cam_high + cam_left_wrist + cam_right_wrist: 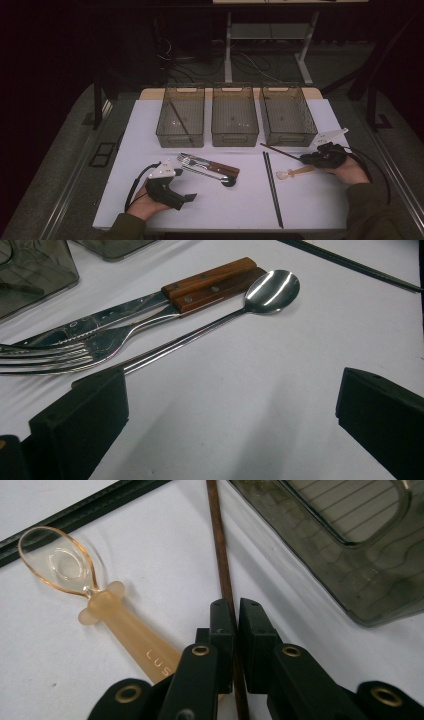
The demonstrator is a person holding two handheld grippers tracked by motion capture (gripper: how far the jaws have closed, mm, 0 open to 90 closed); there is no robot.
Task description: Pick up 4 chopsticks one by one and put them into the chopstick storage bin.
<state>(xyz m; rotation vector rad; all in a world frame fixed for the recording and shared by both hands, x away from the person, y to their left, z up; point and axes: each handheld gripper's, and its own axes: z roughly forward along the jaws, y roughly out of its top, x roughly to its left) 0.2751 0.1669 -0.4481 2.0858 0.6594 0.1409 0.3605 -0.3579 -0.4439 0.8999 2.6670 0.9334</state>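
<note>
The right gripper (pixel 235 611) is seen closed on a thin brown stick (pixel 220 550), the jaws pressed against it from both sides. The stick lies on the white table (pixel 230 200), just in front of the rightmost grey bin (pixel 286 117), with a translucent amber spoon (pixel 107 612) just beside it. The left gripper (pixel 230 405) is held wide open with nothing between its jaws, near a metal spoon (pixel 265 290), fork (pixel 75 352) and wooden-handled knife (pixel 200 282), well apart from that bin.

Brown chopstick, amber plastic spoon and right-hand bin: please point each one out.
brown chopstick (pixel 220 545), right gripper view, on its shaft ahead of the jaws closed on it.
amber plastic spoon (pixel 127 629), right gripper view, on its handle.
right-hand bin (pixel 288 137), high view, on its near wall.
</note>
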